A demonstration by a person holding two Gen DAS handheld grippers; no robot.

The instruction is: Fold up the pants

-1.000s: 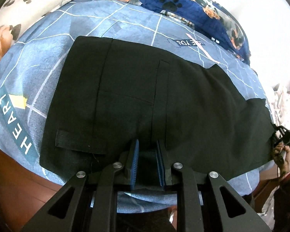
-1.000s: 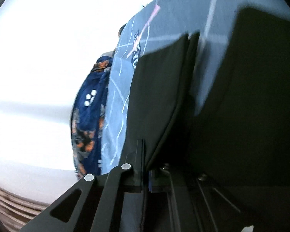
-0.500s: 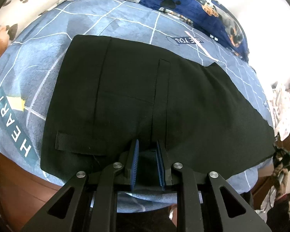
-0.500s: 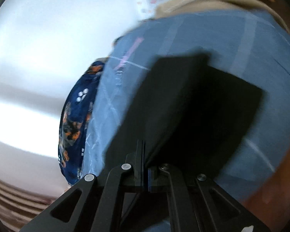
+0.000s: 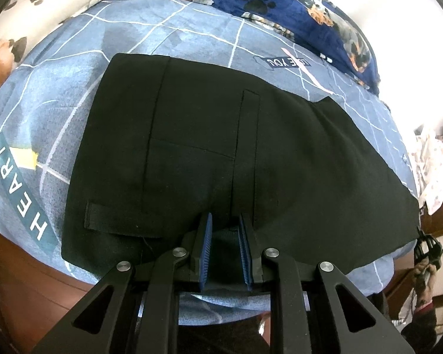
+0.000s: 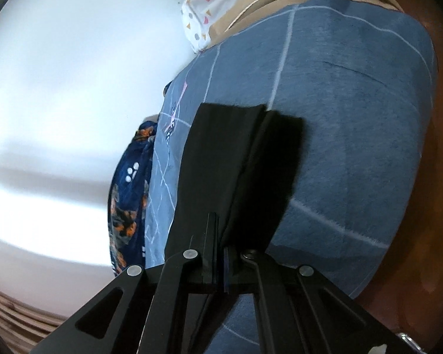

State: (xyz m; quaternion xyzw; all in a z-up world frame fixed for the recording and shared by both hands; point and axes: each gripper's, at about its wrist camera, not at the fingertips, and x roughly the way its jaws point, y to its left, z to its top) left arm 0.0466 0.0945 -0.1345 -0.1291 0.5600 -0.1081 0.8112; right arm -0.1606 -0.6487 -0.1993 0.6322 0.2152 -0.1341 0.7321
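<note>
While the left gripper [image 5: 224,230] waits at the near hem with its blue-padded fingers [image 5: 205,247] parted and gripping nothing, the black pants [image 5: 221,153] have changed shape over the last second. The far leg end, which hung lifted with a notch in its outline, now lies stretched flat across the blue checked bedsheet [image 5: 192,35], reaching the bed's right edge. The right gripper [image 6: 218,236] has swung round with it; its fingers remain clenched on a doubled edge of the pants [image 6: 230,159], the cloth running away from it over the bedsheet [image 6: 354,118]. I judge the leg is being pulled straight and smoothed, so the next fold has not begun. No container is in view; a dog-print blanket [image 5: 295,3] lies behind on the bed.
</note>
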